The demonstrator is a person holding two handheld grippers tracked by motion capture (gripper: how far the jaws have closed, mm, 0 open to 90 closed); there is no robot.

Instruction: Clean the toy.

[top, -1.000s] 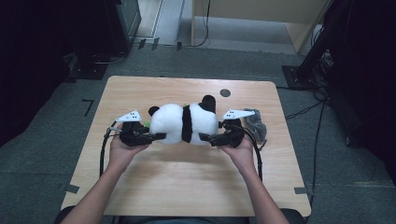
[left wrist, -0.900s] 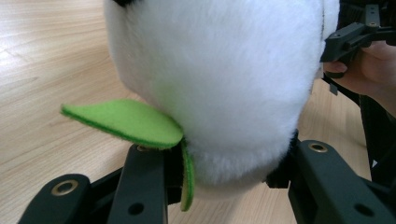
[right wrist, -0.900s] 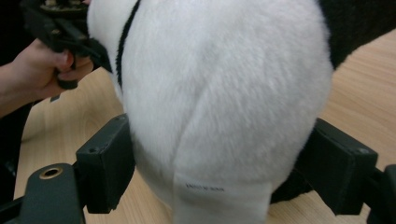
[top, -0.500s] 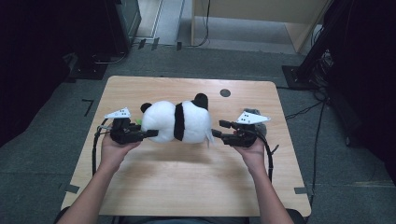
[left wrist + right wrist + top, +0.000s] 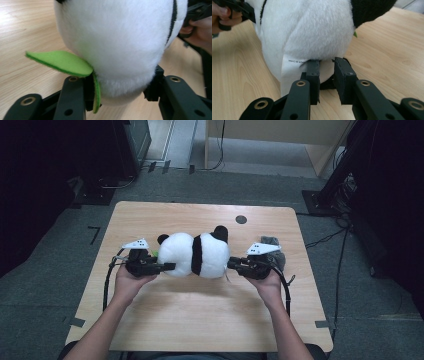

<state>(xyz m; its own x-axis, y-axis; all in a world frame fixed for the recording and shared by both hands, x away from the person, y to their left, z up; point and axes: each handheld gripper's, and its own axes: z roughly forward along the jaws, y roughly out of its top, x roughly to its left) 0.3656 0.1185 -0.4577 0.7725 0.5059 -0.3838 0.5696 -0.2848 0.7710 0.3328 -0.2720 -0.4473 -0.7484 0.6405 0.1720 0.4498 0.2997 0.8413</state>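
Note:
A black-and-white panda plush (image 5: 195, 255) lies on its side across the middle of the wooden table (image 5: 200, 320). My left gripper (image 5: 167, 266) is shut on the panda's white left end (image 5: 115, 50). Its jaws have just been opening a little, with the fur still bulging between the pads. A green felt leaf (image 5: 62, 62) sticks out by the left jaw. My right gripper (image 5: 232, 265) has just been closing. Its jaws stand narrow at the other end (image 5: 312, 32), pinched on the fur by a white sewn-in label (image 5: 292, 67).
A grey soft object (image 5: 272, 251) lies on the table just behind my right hand. A round dark hole (image 5: 241, 219) sits near the table's far edge. Cables trail from both grippers towards the near side. Dark equipment stands around the table.
The right gripper let go of the panda's wide side, backed off to the right, then closed narrow on its end. The panda shifted slightly left and back.

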